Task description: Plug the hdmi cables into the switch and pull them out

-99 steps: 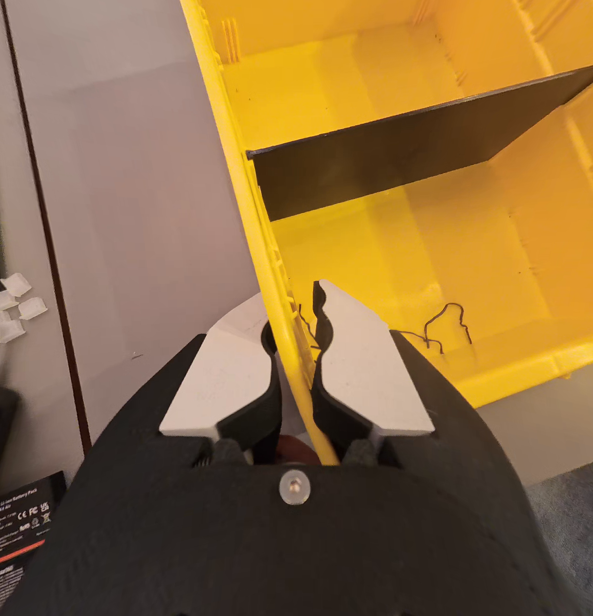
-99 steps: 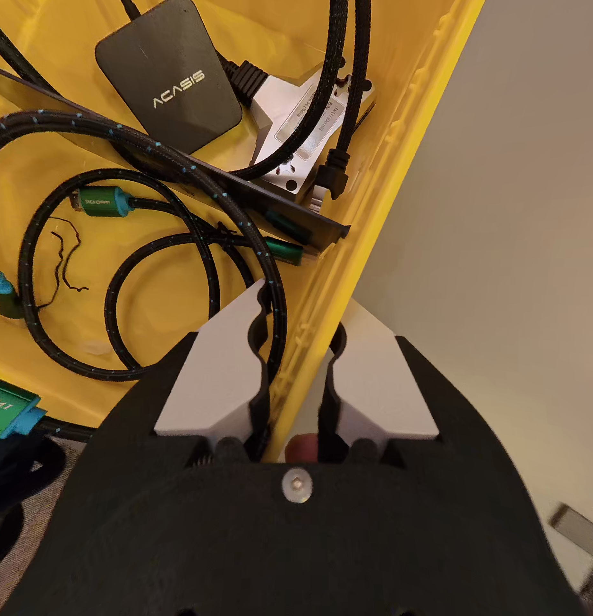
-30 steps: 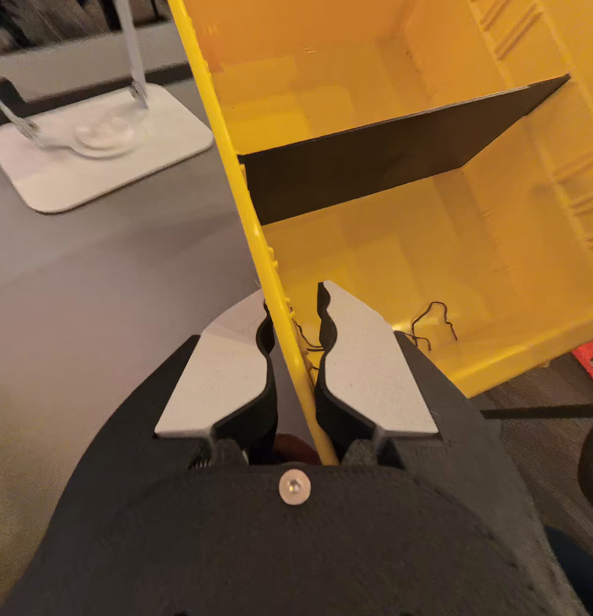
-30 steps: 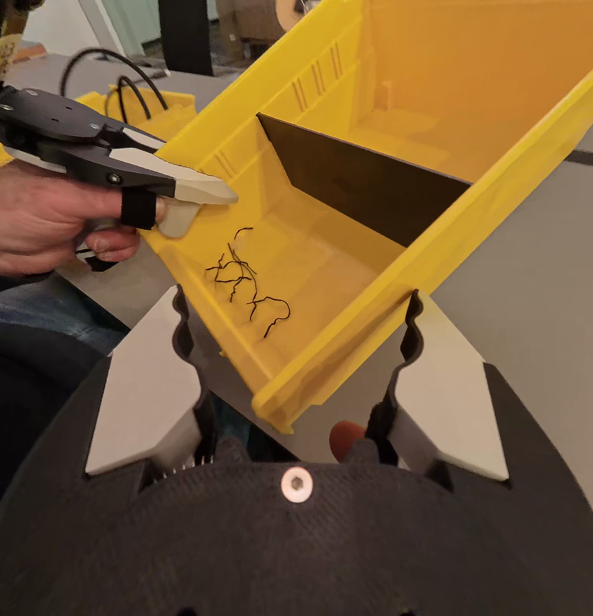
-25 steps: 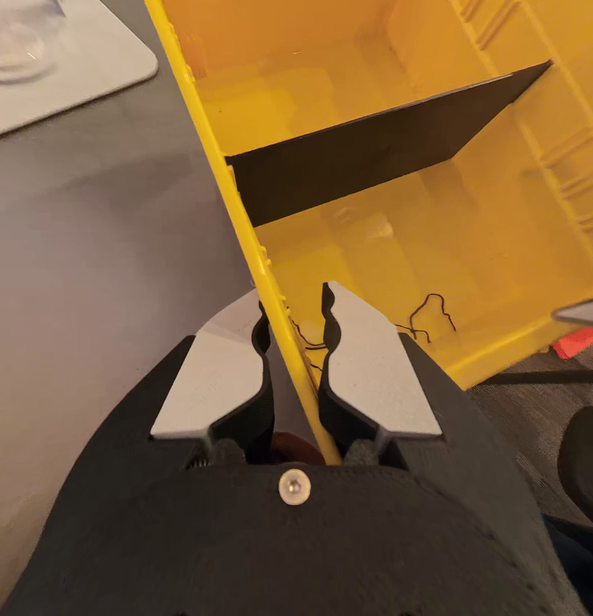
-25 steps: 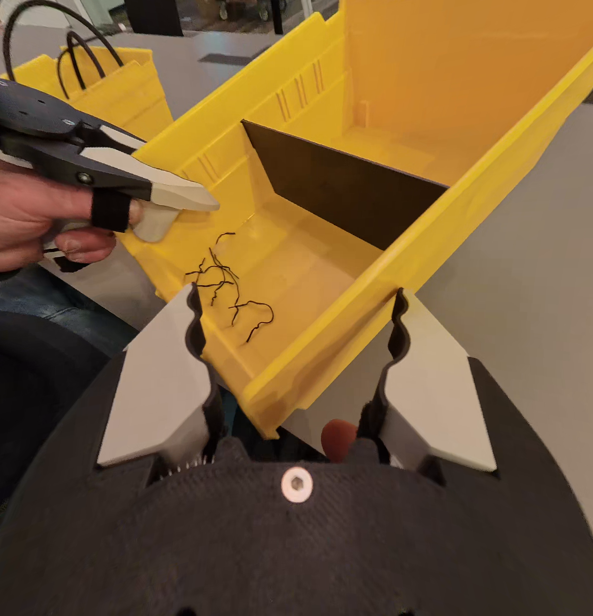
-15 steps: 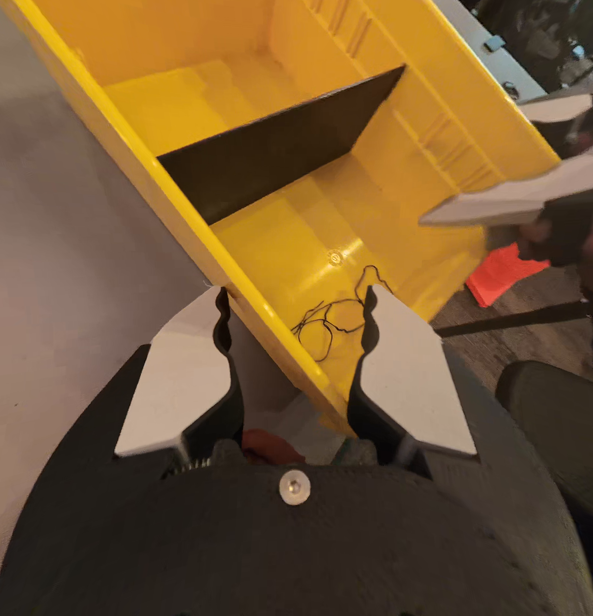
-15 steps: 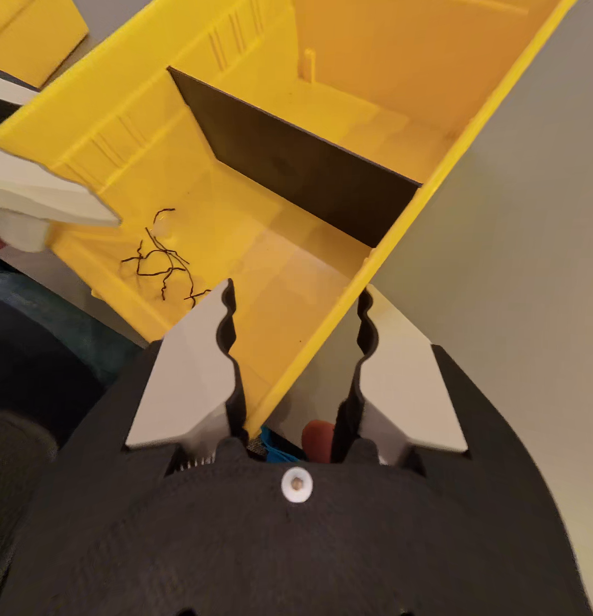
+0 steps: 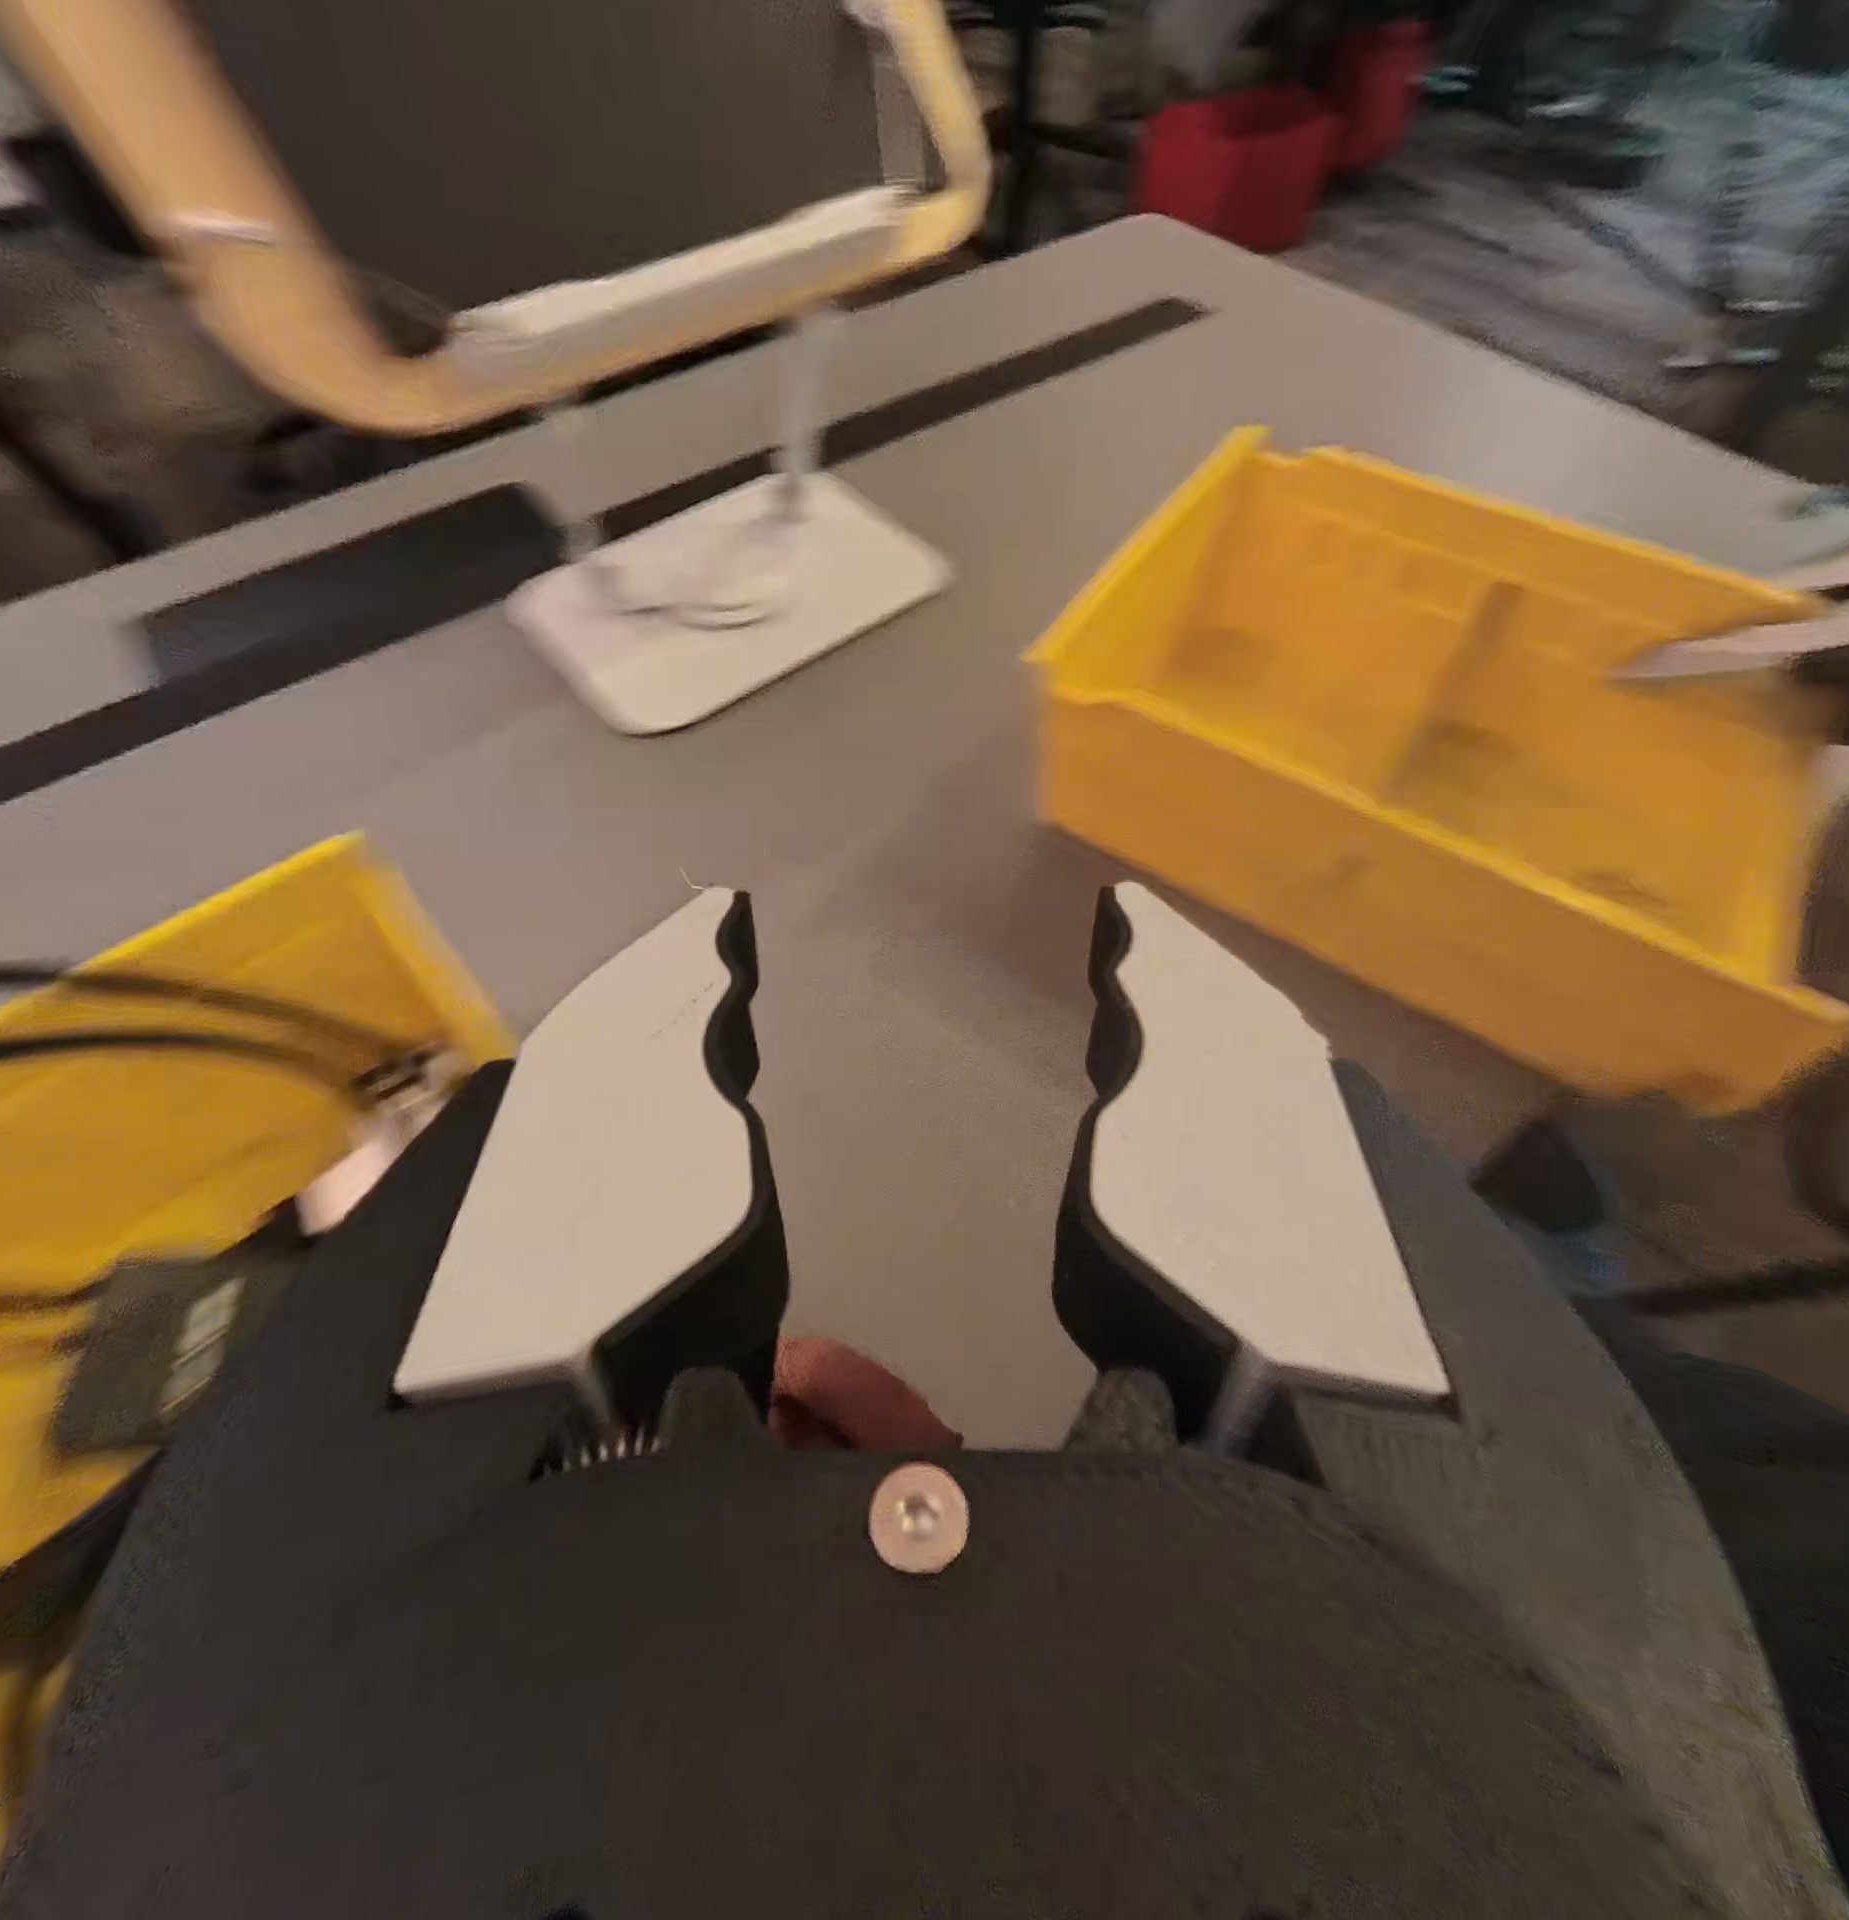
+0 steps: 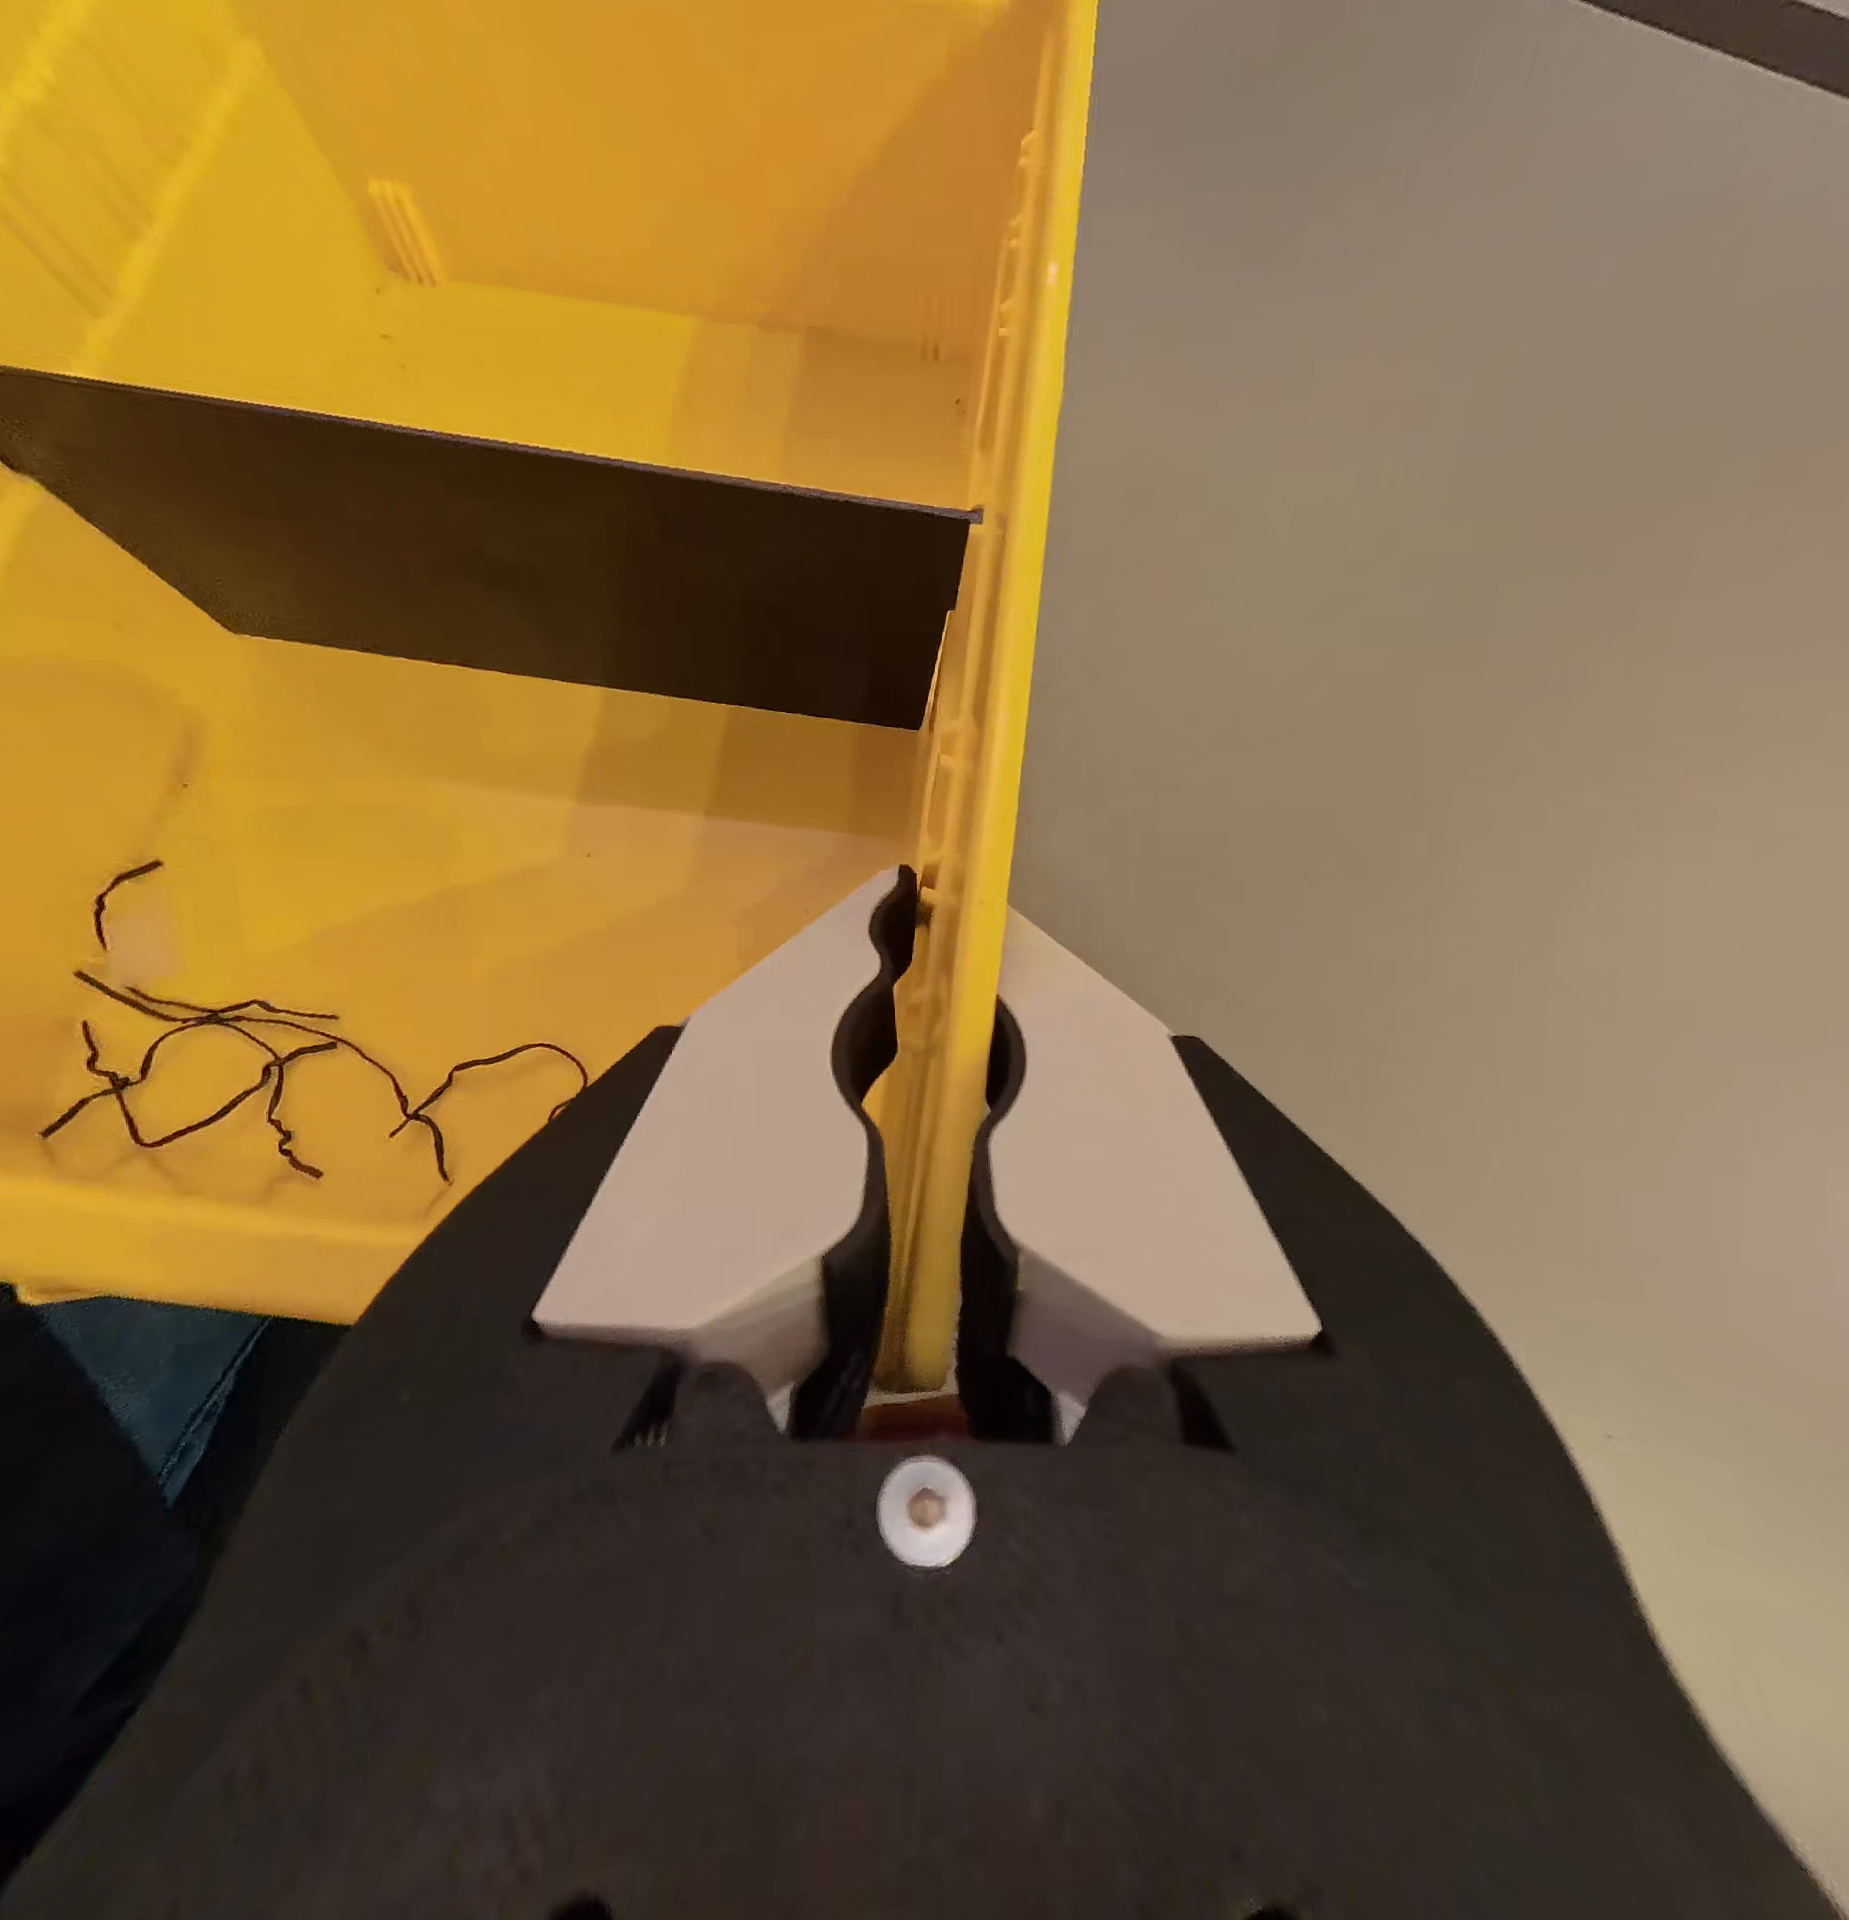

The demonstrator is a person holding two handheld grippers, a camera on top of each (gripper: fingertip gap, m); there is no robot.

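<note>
the left gripper (image 9: 920, 935) is wide apart and holds nothing. only bare grey table (image 9: 899, 810) shows between its 2 grey fingers (image 9: 608, 1122). this view is blurry.

at the right of the left wrist view sits a yellow bin (image 9: 1419, 831) on the table. it has 2 parts inside with a wall between them. a thin grey tip of the right gripper (image 9: 1751, 644) pokes in at the right edge, at the bin's far rim.

at the lower left of that view is a second yellow bin (image 9: 172, 1039). black cables (image 9: 172, 1029) loop over it, and a small metal plug end sits near the left finger. a dark boxy thing lies low at the left edge, too blurred to name. the switch cannot be picked out for sure.

in the upper middle stands a white flat stand base (image 9: 733, 623) with a thin post. a tan bent bar crosses the top left, too blurred to name.

in the right wrist view the right gripper (image 10: 951, 914) is nearly closed, pinching the side wall of the yellow bin (image 10: 1013, 623). 1 finger is inside the bin and 1 is outside. a black divider (image 10: 546, 582) crosses the bin in the upper half of the frame. in the near part, at the left, lie loose thin black threads (image 10: 255, 1060). the grey table (image 10: 1471, 727) fills the right side.
</note>
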